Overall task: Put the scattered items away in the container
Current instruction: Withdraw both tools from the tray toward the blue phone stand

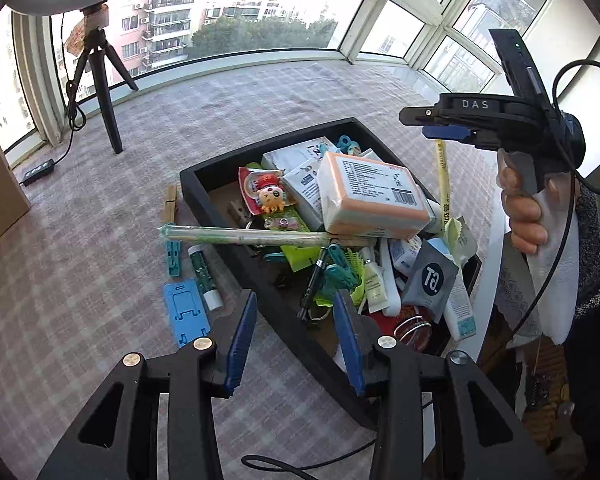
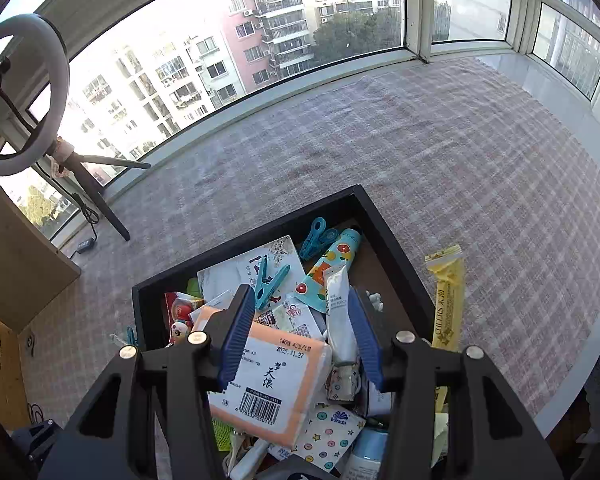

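Note:
A black tray (image 1: 192, 184) full of small items stands on the checked cloth; it also shows in the right wrist view (image 2: 384, 236). An orange-edged tissue pack (image 1: 370, 196) lies on top of the pile, and it shows in the right wrist view (image 2: 268, 384). A wrapped chopstick pair (image 1: 240, 236) rests across the tray's rim. My left gripper (image 1: 296, 340) is open and empty over the tray's near edge. My right gripper (image 2: 300, 340) is open and empty above the tissue pack; it shows in the left wrist view (image 1: 432, 122).
On the cloth left of the tray lie a blue phone stand (image 1: 186, 312), a glue stick (image 1: 206, 274), a teal clip (image 1: 173, 258) and a wooden peg (image 1: 170, 204). A yellow sachet (image 2: 448, 300) lies right of the tray. A ring-light tripod (image 1: 100, 80) stands far left.

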A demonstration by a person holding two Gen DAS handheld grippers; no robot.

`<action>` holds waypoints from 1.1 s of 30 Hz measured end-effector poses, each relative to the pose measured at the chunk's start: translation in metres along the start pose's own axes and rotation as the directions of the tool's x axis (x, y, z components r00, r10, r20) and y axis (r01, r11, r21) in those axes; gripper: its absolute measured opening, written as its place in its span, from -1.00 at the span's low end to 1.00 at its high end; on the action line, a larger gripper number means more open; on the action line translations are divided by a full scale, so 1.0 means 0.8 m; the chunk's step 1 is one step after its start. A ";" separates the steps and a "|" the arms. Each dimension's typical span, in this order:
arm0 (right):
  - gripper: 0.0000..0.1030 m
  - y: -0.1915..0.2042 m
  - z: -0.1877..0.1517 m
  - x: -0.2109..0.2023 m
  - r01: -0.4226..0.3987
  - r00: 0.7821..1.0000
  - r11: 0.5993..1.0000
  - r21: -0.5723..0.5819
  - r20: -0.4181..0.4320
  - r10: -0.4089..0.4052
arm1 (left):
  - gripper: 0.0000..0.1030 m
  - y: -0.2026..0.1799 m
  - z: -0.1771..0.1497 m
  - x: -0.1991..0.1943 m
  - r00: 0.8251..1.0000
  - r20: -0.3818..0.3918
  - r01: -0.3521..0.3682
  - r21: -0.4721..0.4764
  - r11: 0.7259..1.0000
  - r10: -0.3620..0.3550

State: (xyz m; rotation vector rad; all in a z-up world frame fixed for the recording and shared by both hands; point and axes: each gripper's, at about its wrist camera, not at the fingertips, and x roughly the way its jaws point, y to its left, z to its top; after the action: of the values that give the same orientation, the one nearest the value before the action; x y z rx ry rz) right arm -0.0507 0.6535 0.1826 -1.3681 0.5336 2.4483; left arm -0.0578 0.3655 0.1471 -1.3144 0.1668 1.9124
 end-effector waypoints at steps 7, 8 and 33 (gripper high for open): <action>-0.07 0.064 -0.035 -0.024 -0.103 0.994 0.991 -0.080 0.031 0.106 | -0.28 0.121 -0.049 -0.050 0.988 0.028 -0.144 -0.165 0.976 0.150; -0.07 0.075 -0.043 -0.024 -0.118 0.992 0.988 -0.097 0.029 0.122 | -0.28 0.135 -0.058 -0.057 0.986 0.027 -0.157 -0.190 0.969 0.165; -0.07 0.259 -0.239 0.072 -0.218 0.954 0.964 -0.153 -0.243 0.177 | -0.24 0.359 -0.205 -0.150 0.952 -0.014 -0.279 -0.458 0.844 0.307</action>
State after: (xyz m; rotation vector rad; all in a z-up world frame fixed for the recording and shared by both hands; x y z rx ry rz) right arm -0.0229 0.3867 0.0776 -1.7620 0.5372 2.5645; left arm -0.1115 0.0234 0.0832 -1.6067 -0.1322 2.3489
